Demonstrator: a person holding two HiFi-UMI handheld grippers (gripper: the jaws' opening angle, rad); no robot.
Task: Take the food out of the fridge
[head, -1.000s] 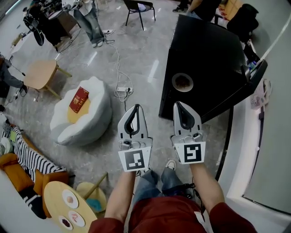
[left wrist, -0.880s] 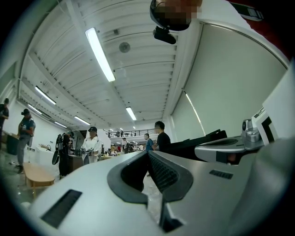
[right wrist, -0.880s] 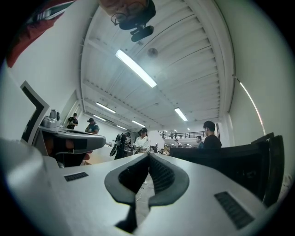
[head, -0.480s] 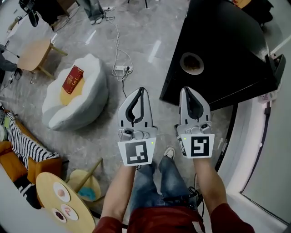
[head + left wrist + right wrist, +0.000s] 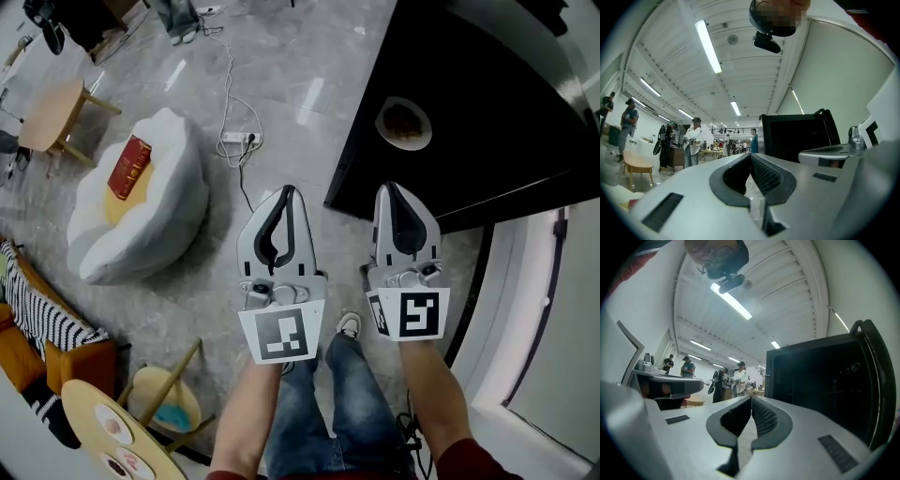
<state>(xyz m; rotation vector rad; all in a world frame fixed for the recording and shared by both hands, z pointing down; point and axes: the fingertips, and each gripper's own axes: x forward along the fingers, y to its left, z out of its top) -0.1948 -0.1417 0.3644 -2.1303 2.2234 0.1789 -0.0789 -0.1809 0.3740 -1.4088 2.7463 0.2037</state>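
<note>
1. The left claw (image 5: 287,191) was clenched, its jaws together with nothing between them; the right claw (image 5: 390,187) was clenched and empty too; I held the two side by side, apart, both pointing away from me above the grey floor (image 5: 281,103).
2. Just beyond the right claw's tip stood the black fridge (image 5: 487,103); the right gripper view faced its dark front, and I could not tell what was inside.
3. A white plate (image 5: 419,137) carrying brown food (image 5: 403,120) lay on the fridge's top, toward its left edge in the head view; neither claw touched it.
4. Further left a power strip (image 5: 236,138) lay on the floor; beyond it sat a white cushioned seat (image 5: 164,216) with a red book (image 5: 129,167) on it.
5. At the lower left stood a round wooden counter (image 5: 86,405) bearing small dishes.
</note>
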